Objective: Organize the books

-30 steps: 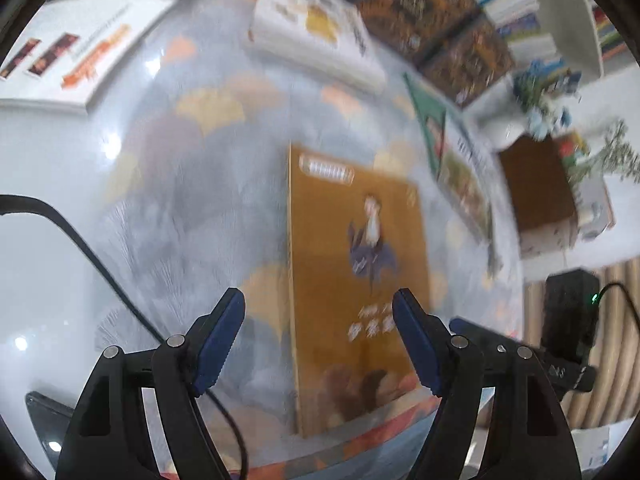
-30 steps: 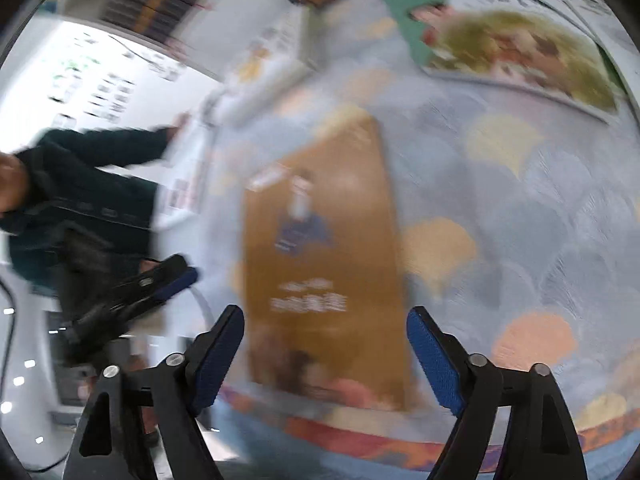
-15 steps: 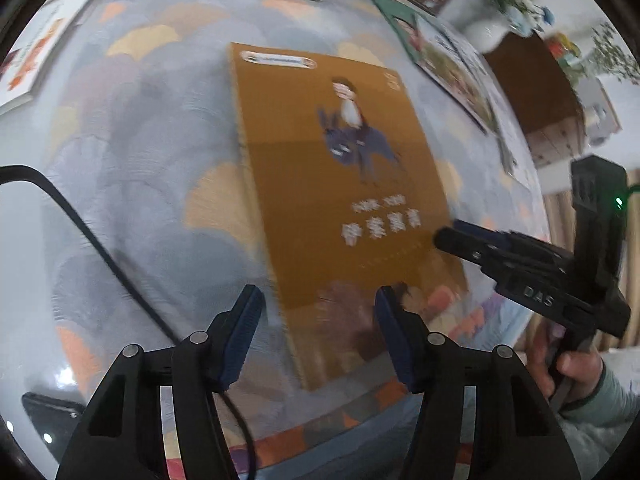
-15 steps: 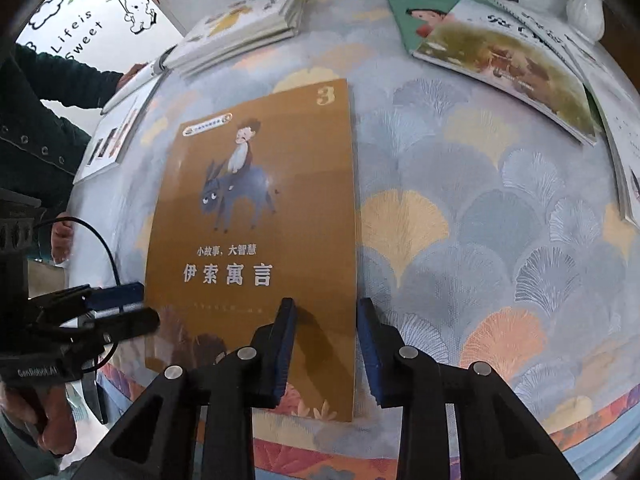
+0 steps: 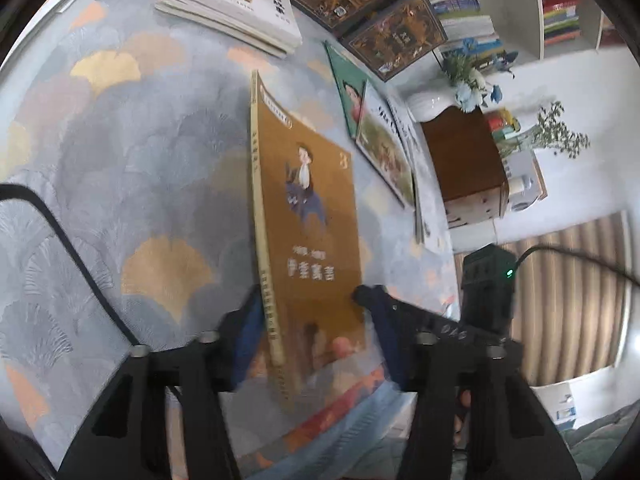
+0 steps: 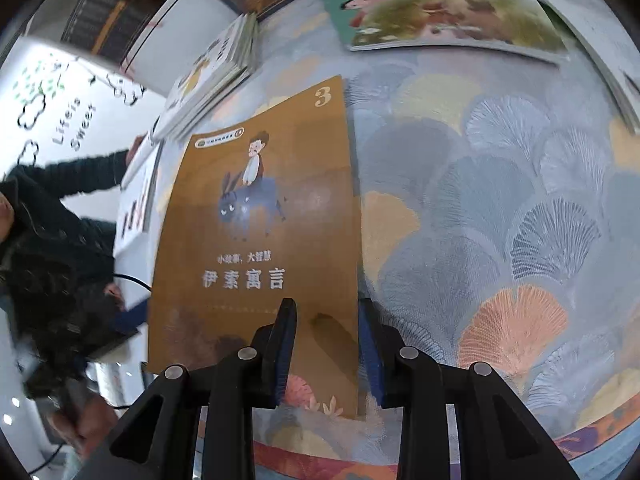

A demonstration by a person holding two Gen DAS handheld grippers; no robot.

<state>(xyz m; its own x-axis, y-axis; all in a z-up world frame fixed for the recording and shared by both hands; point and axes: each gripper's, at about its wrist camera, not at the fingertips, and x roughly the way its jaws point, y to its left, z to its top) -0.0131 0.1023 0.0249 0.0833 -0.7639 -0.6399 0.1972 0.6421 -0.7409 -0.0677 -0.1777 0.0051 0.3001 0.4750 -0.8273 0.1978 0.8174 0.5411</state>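
Where it lay flat, brown book [image 6: 256, 240] now tilted up, right claw [image 6: 326, 344] clamping its edge, left claw [image 5: 316, 344] closing around spine.

A fan-patterned tablecloth [image 5: 132, 160] spreads under and ahead of the left claw [image 5: 316, 320]. A black cable [image 5: 60, 232] runs to its left. Ahead and to its right are a wooden cabinet [image 5: 464, 160], a white vase [image 5: 428, 104] of flowers [image 5: 468, 80] and a striped curtain [image 5: 580, 300]. Left of the right claw [image 6: 326, 328] is a dark sleeve [image 6: 60, 184].
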